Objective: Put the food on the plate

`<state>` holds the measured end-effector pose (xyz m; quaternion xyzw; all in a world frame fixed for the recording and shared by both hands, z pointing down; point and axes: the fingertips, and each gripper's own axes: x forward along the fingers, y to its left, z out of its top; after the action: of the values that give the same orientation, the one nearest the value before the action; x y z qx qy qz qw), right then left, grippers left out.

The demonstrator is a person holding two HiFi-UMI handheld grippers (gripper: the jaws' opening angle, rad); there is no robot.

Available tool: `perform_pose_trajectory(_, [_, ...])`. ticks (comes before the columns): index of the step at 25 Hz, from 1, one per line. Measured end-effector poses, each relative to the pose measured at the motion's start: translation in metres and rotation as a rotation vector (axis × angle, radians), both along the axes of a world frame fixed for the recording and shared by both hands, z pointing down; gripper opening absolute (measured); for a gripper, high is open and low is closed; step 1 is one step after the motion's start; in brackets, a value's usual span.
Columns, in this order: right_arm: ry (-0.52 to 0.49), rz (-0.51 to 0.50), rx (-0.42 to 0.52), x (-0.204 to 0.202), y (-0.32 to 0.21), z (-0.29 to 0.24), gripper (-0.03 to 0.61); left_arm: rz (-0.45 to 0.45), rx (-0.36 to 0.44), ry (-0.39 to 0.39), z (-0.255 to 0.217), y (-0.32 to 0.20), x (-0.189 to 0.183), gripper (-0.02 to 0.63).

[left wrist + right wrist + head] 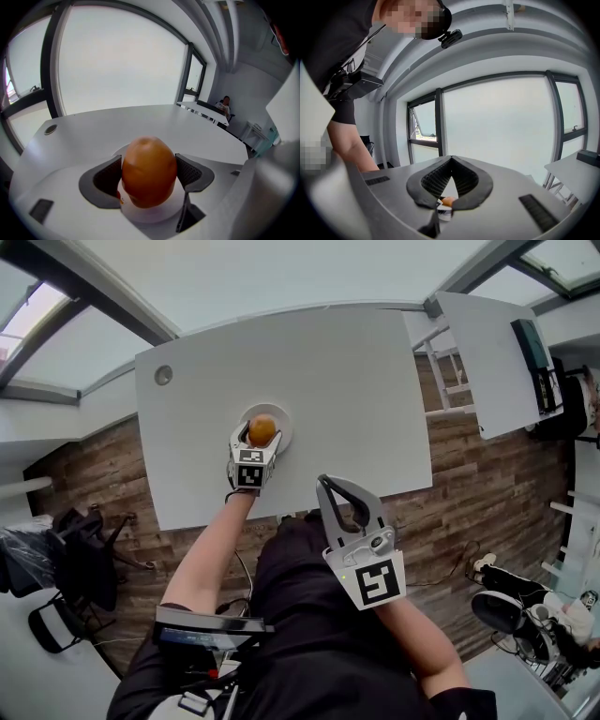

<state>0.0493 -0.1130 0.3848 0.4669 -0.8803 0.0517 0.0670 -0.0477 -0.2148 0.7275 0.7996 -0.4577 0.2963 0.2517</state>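
The left gripper (262,437) is stretched out over the white table (366,381). Its two dark fingers (108,178) are clenched on the food (149,168), a round orange piece which looks like a fruit. One pad presses on each side of the food, and the top of it rises above the fingertips. Directly under the fingers lies the small white plate (281,417). The food hangs over the middle of this plate, very low. I cannot tell if its bottom touches the plate or is only just above it.

The right gripper (451,161) is held back at the near edge of the table, close to the person's body, on the right of the left fingers and well apart from the plate. Its fingers are pressed together at the tips and there is nothing between them. In the small gap under these tips, the food and the plate are visible far ahead.

Beyond the left fingers, toward the far left corner of the table, there is a round grey cap (163,375) in the tabletop.
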Motion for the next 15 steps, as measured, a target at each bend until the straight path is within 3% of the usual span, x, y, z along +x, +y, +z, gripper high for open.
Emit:
perform_pose_trajectory(6, [-0.022, -0.013, -0.007, -0.003, 0.002, 0.002, -0.003, -0.041, -0.002, 0.036, -0.004, -0.005, -0.001, 0.341])
perform_pose_trajectory(15, [-0.002, -0.026, 0.0, -0.006, 0.011, 0.001, -0.003, 0.015, -0.008, 0.04, 0.0, 0.0, 0.004, 0.341])
